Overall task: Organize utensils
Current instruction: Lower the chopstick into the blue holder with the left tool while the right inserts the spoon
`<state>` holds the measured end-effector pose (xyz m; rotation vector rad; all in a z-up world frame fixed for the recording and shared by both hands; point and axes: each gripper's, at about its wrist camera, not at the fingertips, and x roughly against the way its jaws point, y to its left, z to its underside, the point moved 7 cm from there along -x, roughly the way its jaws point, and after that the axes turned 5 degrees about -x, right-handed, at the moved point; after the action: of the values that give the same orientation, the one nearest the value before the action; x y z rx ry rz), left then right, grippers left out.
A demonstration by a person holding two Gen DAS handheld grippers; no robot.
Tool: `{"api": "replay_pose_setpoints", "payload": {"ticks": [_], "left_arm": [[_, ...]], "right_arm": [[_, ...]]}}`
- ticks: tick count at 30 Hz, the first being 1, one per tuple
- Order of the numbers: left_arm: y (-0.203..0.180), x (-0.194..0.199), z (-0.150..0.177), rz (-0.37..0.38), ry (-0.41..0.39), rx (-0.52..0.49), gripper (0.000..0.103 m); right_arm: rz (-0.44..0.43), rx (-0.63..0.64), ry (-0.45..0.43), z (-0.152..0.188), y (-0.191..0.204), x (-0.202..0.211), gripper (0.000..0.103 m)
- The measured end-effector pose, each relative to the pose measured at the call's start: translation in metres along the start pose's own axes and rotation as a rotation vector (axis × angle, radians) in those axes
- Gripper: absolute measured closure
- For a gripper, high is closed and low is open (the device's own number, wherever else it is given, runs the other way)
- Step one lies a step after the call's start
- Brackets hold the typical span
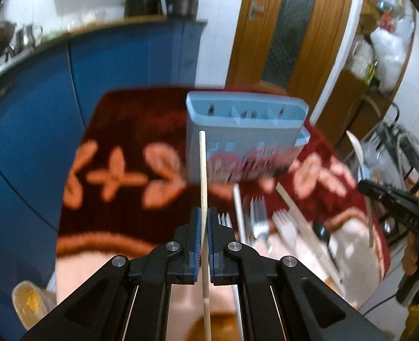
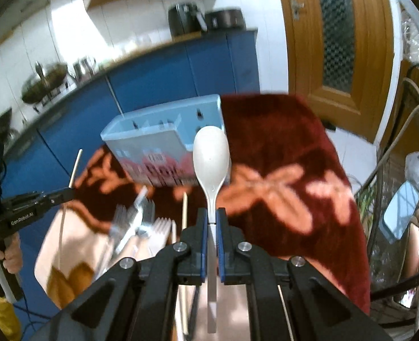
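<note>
**Both grippers loaded, pile mostly a blur**

So the left gripper (image 1: 203, 216) is clamped on a chopstick (image 1: 203, 170), and the right gripper (image 2: 211, 216) pinches a white spoon (image 2: 211, 156). The blue holder (image 1: 245, 133) stands near the cloth's (image 1: 124, 130) far edge. Forks (image 1: 259, 218) near the front edge are smeared, count unclear.

Motion blur smears the caddy's (image 1: 245, 139) printed front and the forks (image 1: 259, 218) on the cloth (tines barely separable), while the chopstick's (image 1: 203, 199) lower end runs off the left wrist view's bottom edge.
</note>
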<state>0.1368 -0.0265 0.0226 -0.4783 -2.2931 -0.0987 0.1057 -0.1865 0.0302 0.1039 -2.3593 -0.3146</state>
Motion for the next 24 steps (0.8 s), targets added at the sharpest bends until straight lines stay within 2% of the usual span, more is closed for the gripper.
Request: {"api": "replay_pose_setpoints", "payload": {"ticks": [8, 15, 19, 24], "left_arm": [[-0.004, 0.024, -0.056, -0.017, -0.198, 0.003, 0.099], [-0.001, 0.027, -0.109, -0.054, -0.351, 0.012, 0.099], [-0.002, 0.021, -0.133, -0.100, -0.444, -0.012, 0.099], [0.002, 0.006, -0.153, -0.100, -0.504, 0.001, 0.099]], "right_arm": [[-0.094, -0.021, -0.173, -0.036, 0.012, 0.014, 0.096], [-0.120, 0.015, -0.254, -0.060, 0.023, 0.002, 0.096], [-0.131, 0.029, -0.290, -0.077, 0.027, -0.009, 0.096], [-0.134, 0.027, -0.334, -0.100, 0.027, -0.030, 0.096]]}}
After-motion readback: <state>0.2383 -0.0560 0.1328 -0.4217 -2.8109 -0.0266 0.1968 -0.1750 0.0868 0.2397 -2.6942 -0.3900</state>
